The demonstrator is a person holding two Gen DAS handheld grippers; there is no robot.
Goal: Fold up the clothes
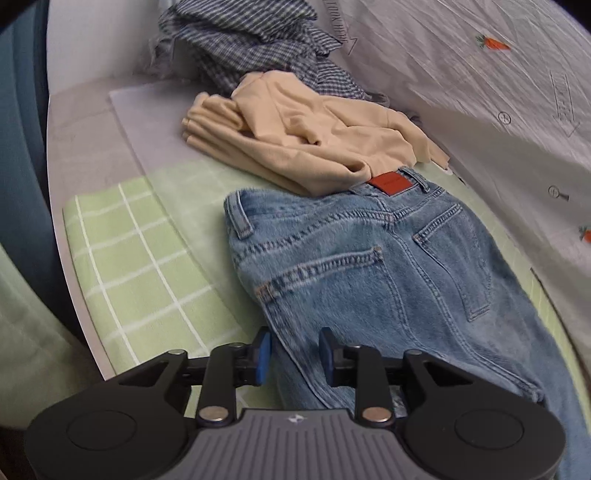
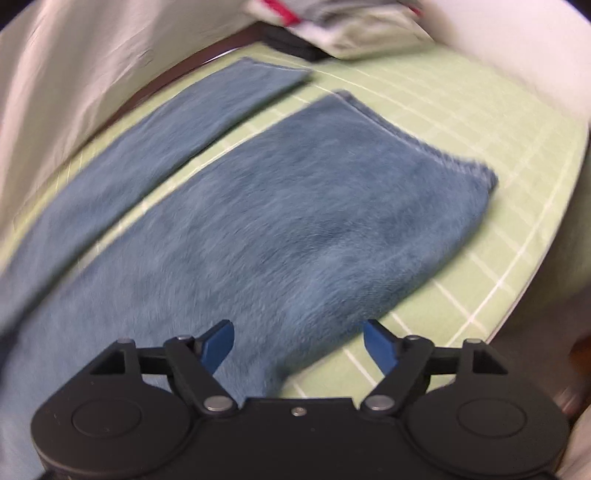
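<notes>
Blue jeans (image 1: 369,266) lie back side up on a green checked sheet (image 1: 140,258), waistband with a red patch (image 1: 393,182) at the far end. My left gripper (image 1: 295,354) is open over the jeans' near left edge, below the back pocket; no cloth is pinched between its blue pads. In the right wrist view the two legs (image 2: 288,229) lie spread apart on the sheet (image 2: 461,122), hems far. My right gripper (image 2: 299,347) is wide open just above the nearer leg's right edge. This view is motion-blurred.
A crumpled beige garment (image 1: 310,136) overlaps the jeans' waistband. A blue checked shirt (image 1: 255,48) is heaped behind it. A white patterned quilt (image 1: 498,110) runs along the right. The bed's edge (image 1: 74,295) is at the left. Folded pale cloth (image 2: 351,26) lies beyond the hems.
</notes>
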